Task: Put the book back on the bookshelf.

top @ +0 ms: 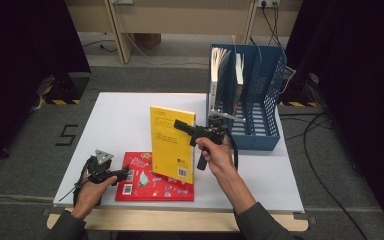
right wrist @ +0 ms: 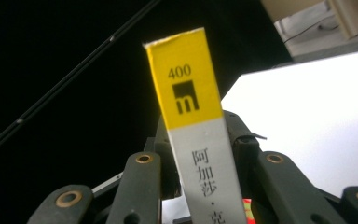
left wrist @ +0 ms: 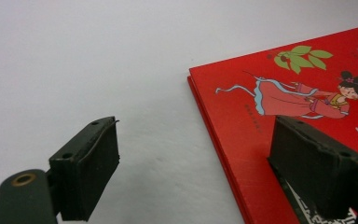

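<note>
The right tool (top: 180,124) was clamped tight on the yellow paperback book (top: 172,145), its jaws pinching the book's right edge near the top. In the right gripper view the two black jaws squeezed the book's yellow-and-white spine (right wrist: 196,135) from either side, with no slack showing. The book stood upright, its lower edge on or just above the flat red picture book (top: 154,178), and it sat at the middle of the white table (top: 125,117).

Out to the right and a little farther back stood the blue perforated plastic file rack (top: 260,95), its compartments open towards the near side. A couple of books already stood in the left slots (top: 227,67), and the slots to the right looked free.

On the near left, the left tool (top: 122,174) rested low at the left edge of the red picture book. Its jaws stood wide apart with nothing gripped: in the left gripper view one jaw hung over bare table and the other over the red cover (left wrist: 303,98), the book's edge lying between them.

My read: this was the carry step, the yellow book up on end and bound for the rack. The next move called for swinging it right and away, keeping it vertical, lining its spine up with an open slot and lowering it between the dividers before letting go. The risk was the book's bottom corner catching the rack's front lip or a divider. The left tool seemed poised to take the red book after that.
</note>
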A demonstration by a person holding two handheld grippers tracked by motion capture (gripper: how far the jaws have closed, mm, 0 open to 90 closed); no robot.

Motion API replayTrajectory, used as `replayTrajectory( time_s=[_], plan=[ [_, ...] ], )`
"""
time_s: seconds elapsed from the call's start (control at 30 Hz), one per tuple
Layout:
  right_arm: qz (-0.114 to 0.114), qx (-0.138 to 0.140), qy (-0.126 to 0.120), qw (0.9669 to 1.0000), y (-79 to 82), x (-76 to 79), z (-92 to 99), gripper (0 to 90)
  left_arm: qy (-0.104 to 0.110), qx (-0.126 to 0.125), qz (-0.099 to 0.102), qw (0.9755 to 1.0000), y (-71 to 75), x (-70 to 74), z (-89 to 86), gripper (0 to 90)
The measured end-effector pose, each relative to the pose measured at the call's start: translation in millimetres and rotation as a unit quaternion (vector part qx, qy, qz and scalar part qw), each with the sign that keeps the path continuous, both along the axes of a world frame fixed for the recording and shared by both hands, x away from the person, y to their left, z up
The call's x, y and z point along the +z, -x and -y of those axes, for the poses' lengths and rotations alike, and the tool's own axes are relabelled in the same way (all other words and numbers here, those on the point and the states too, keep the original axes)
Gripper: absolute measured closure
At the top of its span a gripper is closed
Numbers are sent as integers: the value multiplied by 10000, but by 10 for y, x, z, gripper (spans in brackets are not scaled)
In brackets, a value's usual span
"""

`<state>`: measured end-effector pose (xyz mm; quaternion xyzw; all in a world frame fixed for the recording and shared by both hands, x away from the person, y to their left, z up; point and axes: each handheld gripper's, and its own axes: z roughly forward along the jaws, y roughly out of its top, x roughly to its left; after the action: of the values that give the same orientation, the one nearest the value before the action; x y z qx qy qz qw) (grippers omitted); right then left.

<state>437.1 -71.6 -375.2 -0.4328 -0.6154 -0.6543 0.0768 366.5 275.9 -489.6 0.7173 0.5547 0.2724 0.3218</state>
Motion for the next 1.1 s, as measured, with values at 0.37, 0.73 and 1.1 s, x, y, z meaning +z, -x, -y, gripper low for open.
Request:
replayTrajectory(
  time_s=[0.37, 0.73, 1.1],
  plan=[
    [235, -506, 154, 9983, 77, 353, 553, 714, 16, 19, -27, 10000, -16, -9, -11, 150],
    [458, -1233, -101, 9913, 186, 655, 1140, 717, -90, 386, 102, 9992, -78, 13, -210, 149],
    [577, -2147, -349, 9743, 132, 924, 1757, 716, -46, 458, 50, 9989, -103, -10, -278, 150]
  ],
)
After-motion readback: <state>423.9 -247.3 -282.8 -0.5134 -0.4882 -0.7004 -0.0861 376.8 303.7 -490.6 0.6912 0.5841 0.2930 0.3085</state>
